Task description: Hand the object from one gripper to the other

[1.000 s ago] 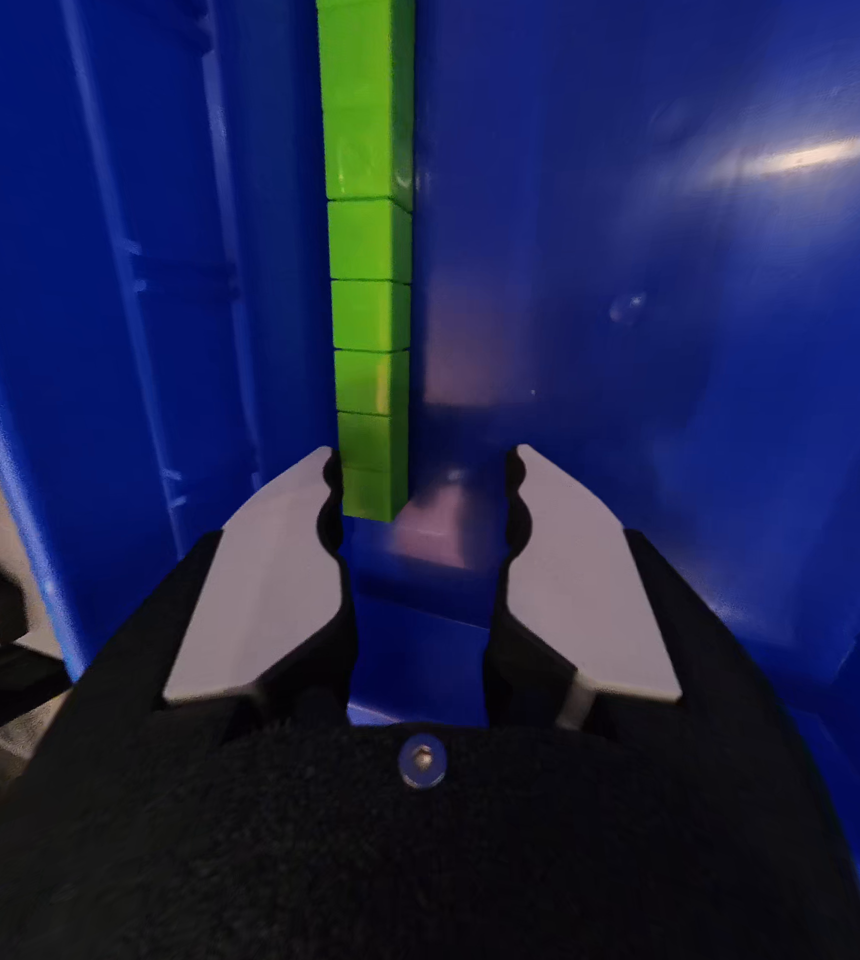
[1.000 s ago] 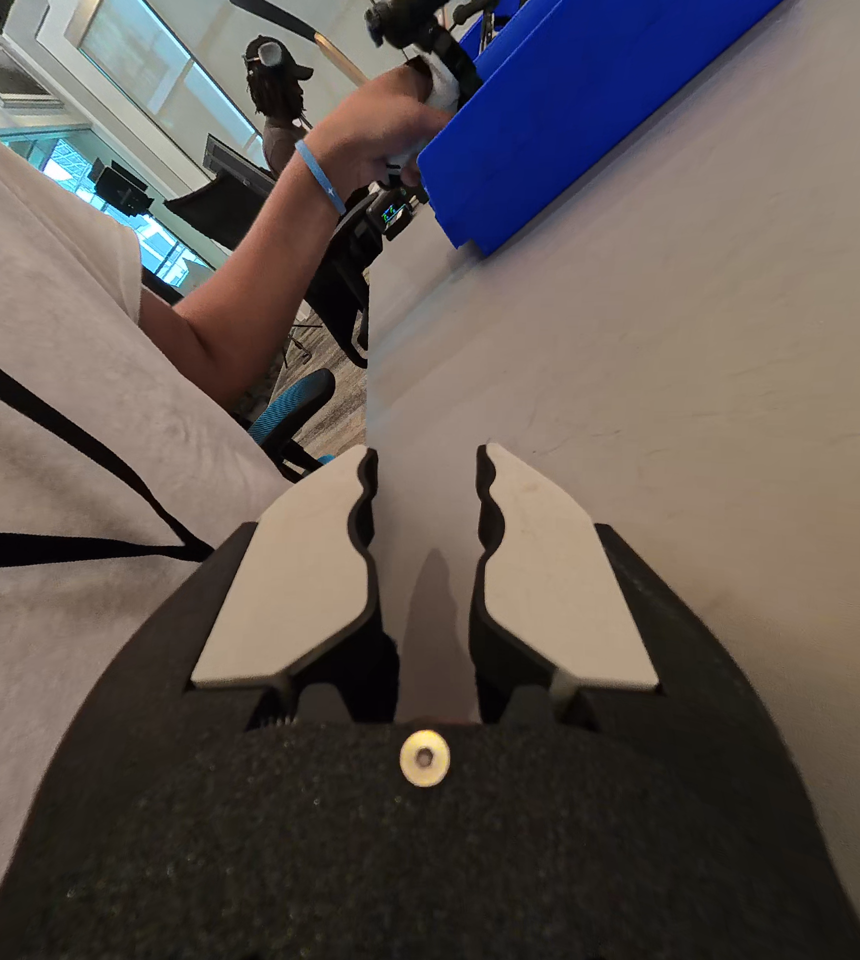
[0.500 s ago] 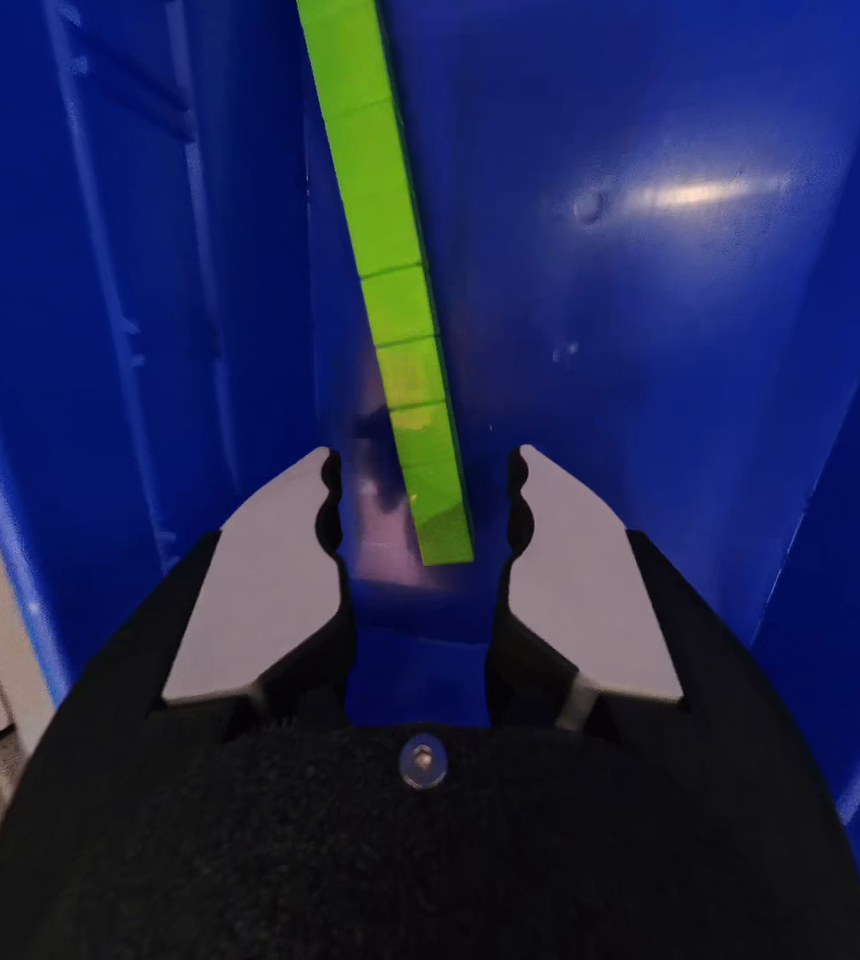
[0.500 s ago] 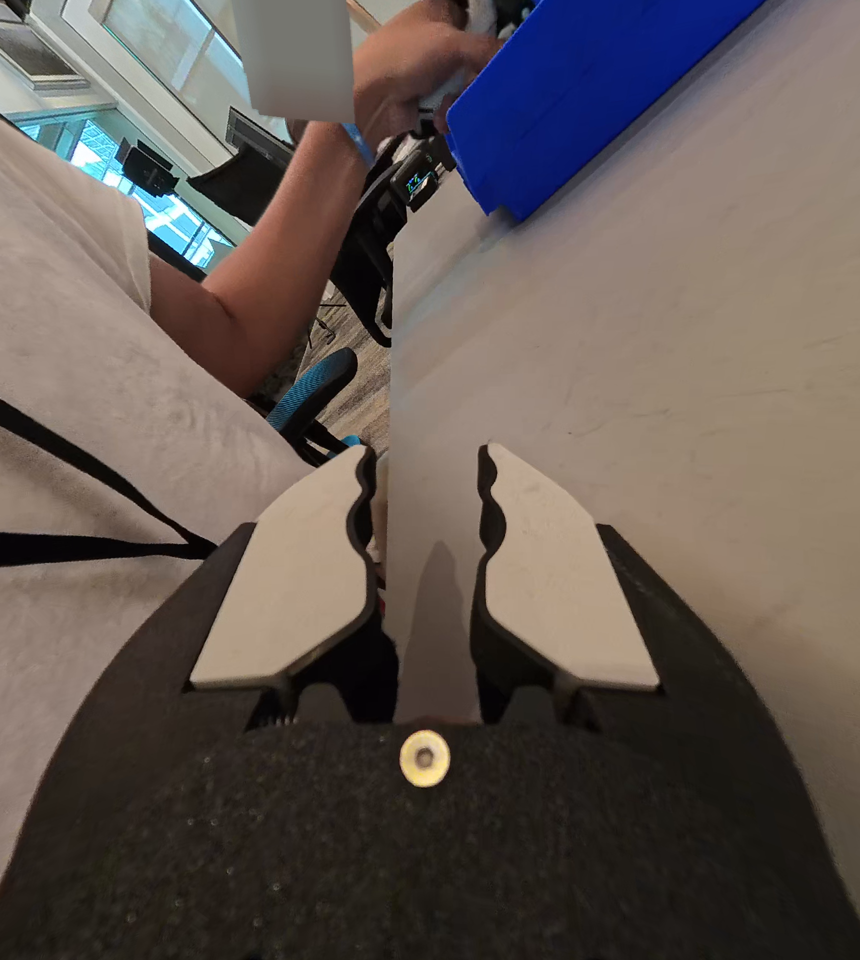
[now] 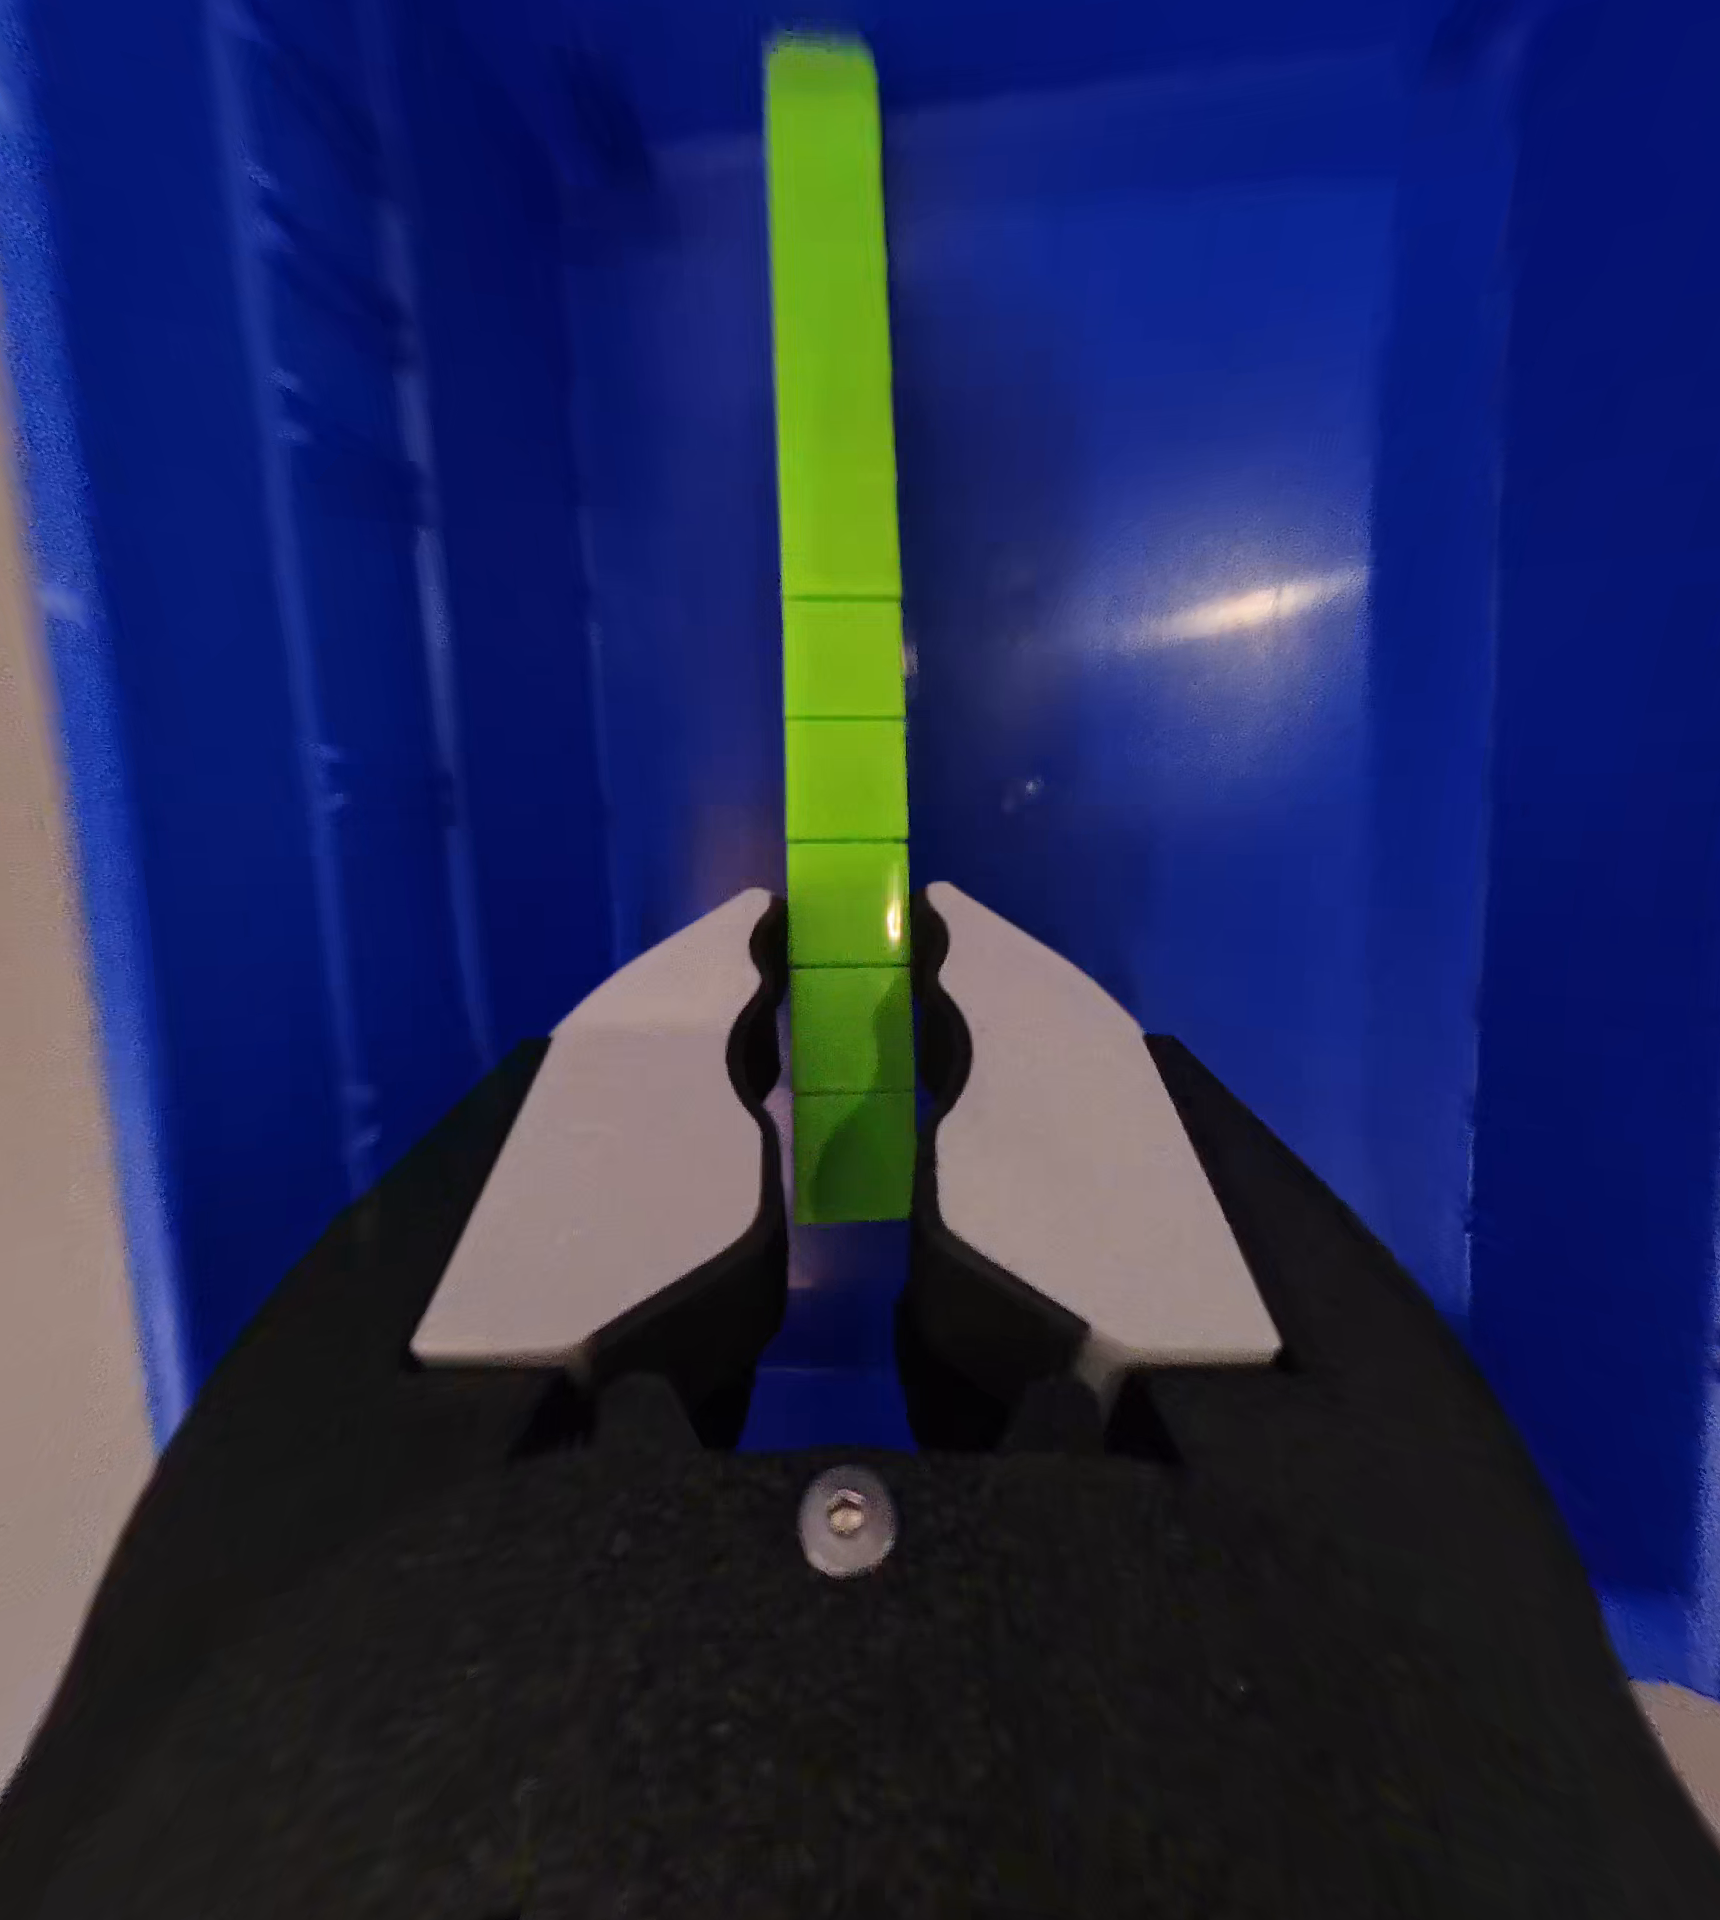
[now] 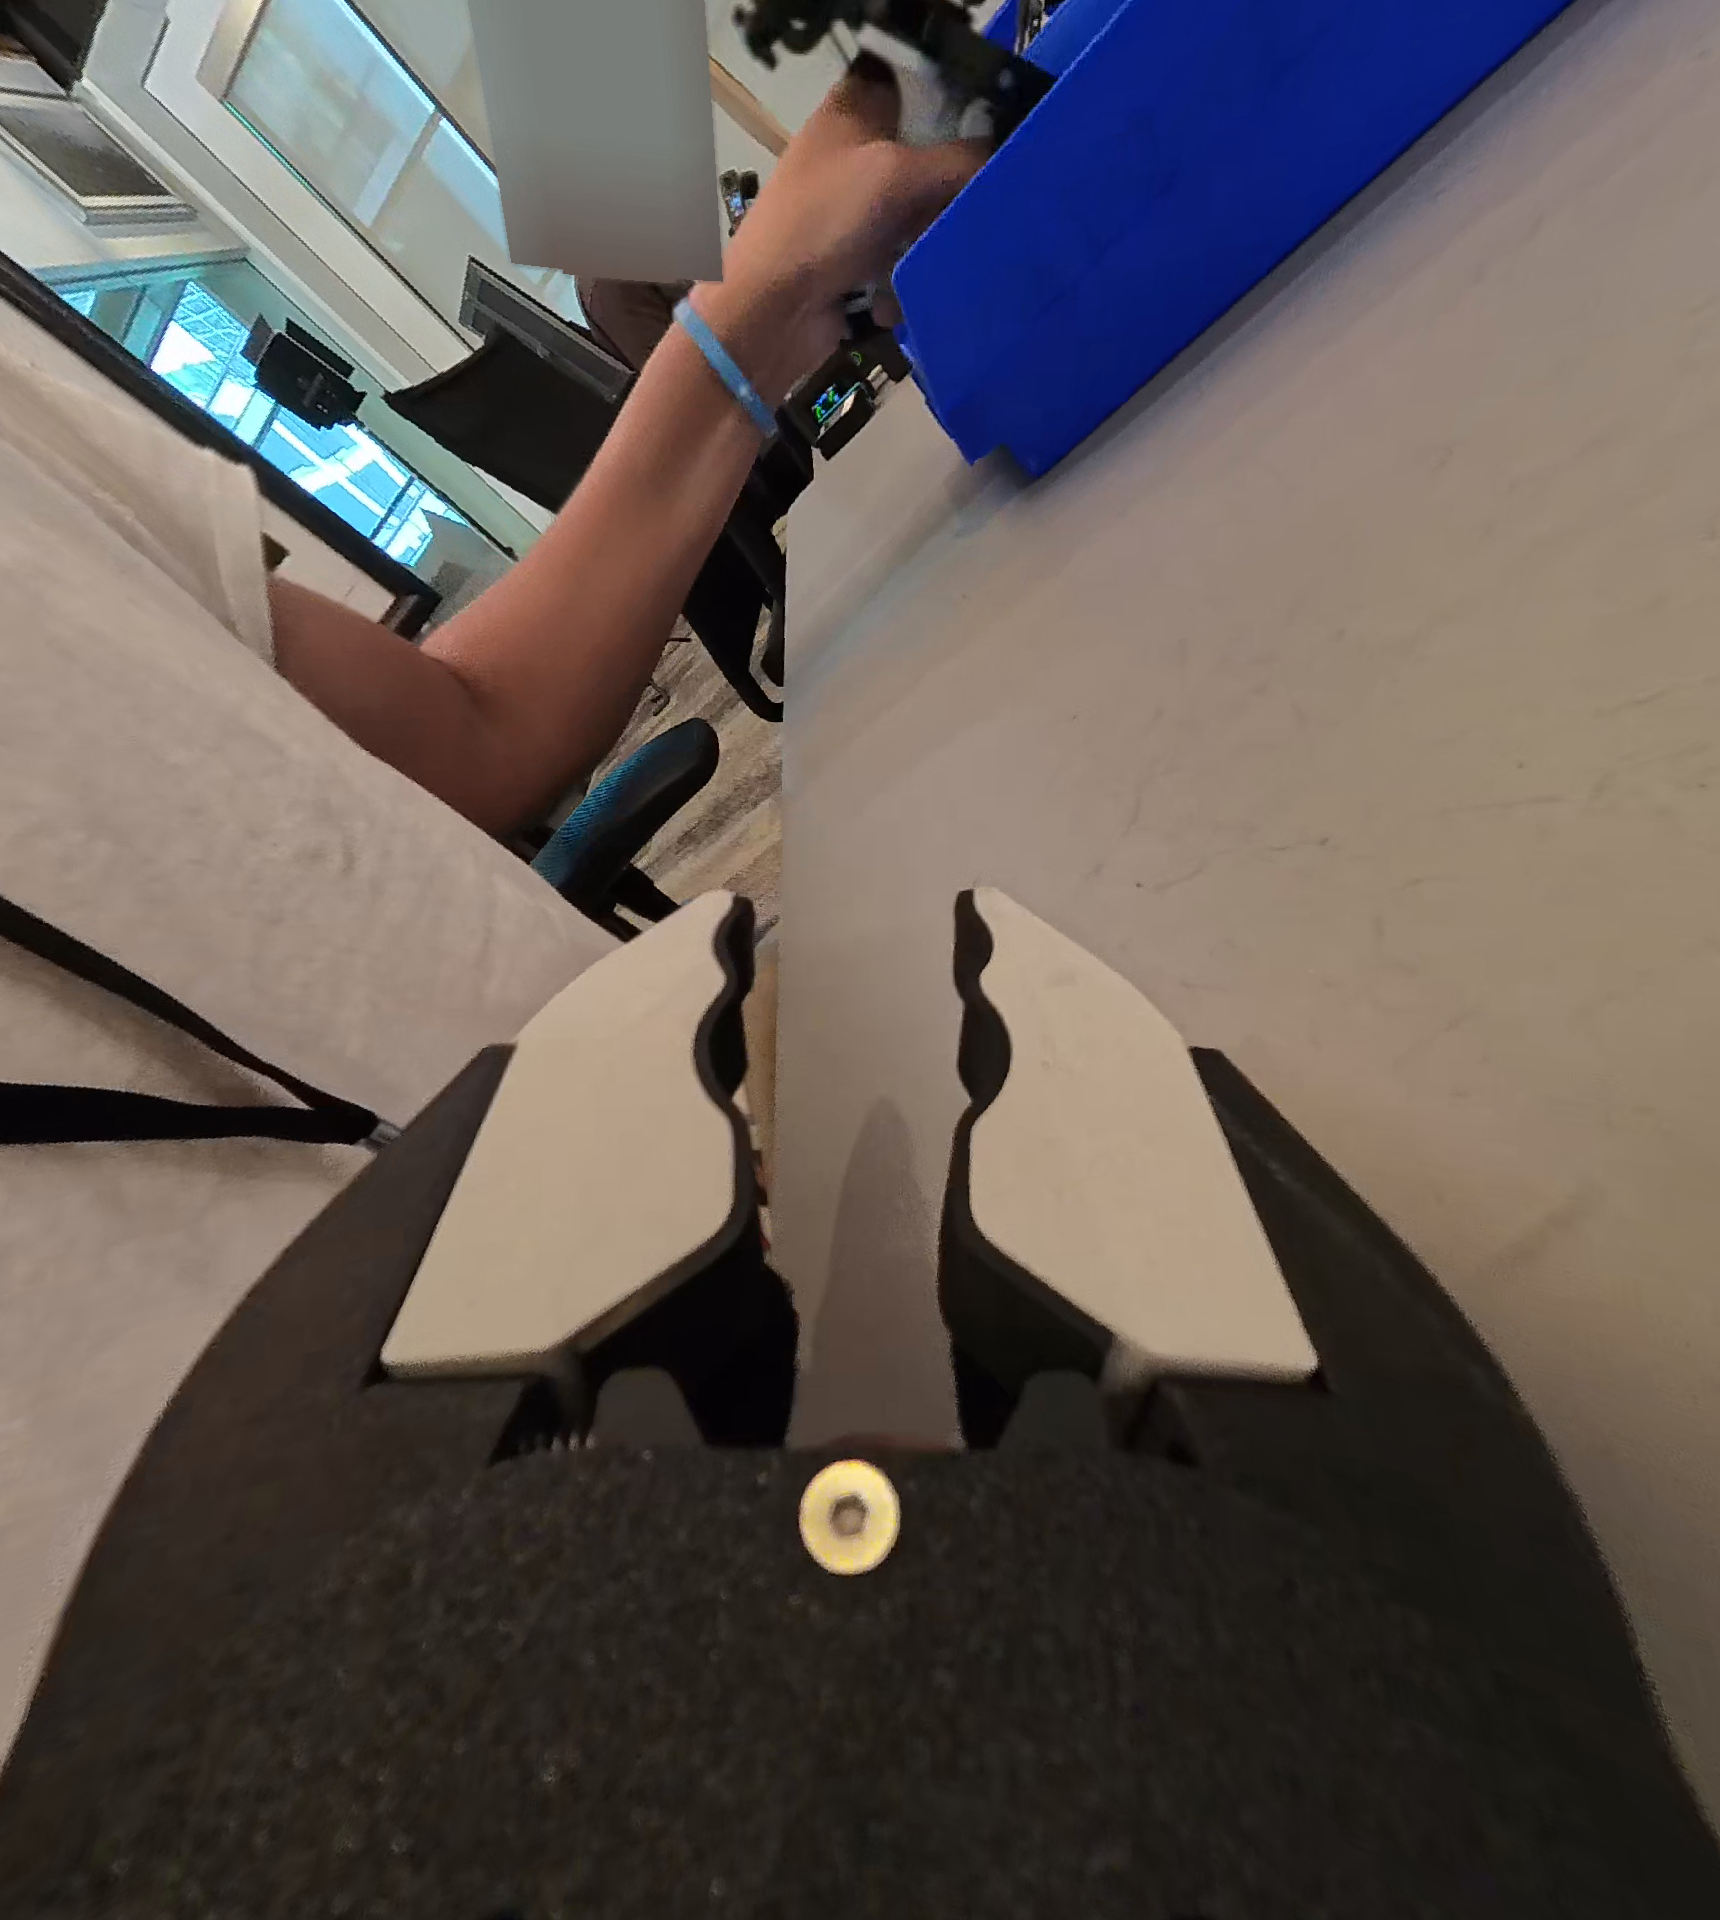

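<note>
Inside a blue bin (image 5: pixel 1199 520), the left gripper (image 5: pixel 848 904) clamps the near end of a green bar (image 5: pixel 840 499), a long strip scored into squares lying along the bin's floor. The right gripper (image 6: pixel 851 914) waits narrowly parted and empty over the table (image 6: pixel 1355 727); pickup begun, handover remains.

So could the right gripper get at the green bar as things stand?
Probably not yet. The right gripper lies low over the table, away from the blue bin, while the green bar sits inside between the left gripper's jaws.
</note>
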Available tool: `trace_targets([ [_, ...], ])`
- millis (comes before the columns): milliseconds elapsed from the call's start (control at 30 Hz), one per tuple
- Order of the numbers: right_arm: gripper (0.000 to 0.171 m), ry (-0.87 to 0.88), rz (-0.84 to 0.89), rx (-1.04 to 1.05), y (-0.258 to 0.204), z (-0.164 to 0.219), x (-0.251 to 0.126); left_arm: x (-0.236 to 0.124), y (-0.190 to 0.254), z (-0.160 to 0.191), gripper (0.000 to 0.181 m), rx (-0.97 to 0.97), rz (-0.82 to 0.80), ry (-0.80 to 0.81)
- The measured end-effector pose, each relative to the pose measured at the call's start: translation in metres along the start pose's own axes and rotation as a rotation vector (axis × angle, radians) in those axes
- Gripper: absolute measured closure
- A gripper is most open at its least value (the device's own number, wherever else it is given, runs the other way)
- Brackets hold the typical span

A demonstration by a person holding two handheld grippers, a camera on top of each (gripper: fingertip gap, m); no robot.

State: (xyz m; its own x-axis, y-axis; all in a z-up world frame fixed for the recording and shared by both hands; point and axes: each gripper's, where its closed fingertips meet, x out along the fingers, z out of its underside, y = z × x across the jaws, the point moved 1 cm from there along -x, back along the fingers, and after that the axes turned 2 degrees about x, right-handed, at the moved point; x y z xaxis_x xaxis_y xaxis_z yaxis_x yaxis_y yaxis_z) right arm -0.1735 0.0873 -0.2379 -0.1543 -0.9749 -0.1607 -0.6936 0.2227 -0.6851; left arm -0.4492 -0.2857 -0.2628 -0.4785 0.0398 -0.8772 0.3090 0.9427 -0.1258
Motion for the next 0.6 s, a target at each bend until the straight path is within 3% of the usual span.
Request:
trace_targets([
  [33,0.134,0.001,0.008,-0.006,0.001,-0.001,0.0,-0.009,-0.001,-0.003,0.159,-0.017,-0.004,0.046],
  [167,0.135,0.019,0.041,-0.033,0.006,-0.007,-0.002,-0.054,-0.005,-0.011,0.159,0.015,-0.064,0.207],
  [333,0.136,0.027,0.084,-0.106,0.008,-0.018,0.003,-0.126,0.027,-0.027,0.16,0.234,-0.15,0.427],
  [533,0.132,0.104,0.144,-0.251,0.008,-0.059,0.016,-0.188,0.135,-0.034,0.16,0.567,-0.146,0.637],
  [600,0.117,0.168,0.21,-0.343,0.015,-0.087,0.016,-0.195,0.181,-0.028,0.16,0.657,-0.09,0.69],
])
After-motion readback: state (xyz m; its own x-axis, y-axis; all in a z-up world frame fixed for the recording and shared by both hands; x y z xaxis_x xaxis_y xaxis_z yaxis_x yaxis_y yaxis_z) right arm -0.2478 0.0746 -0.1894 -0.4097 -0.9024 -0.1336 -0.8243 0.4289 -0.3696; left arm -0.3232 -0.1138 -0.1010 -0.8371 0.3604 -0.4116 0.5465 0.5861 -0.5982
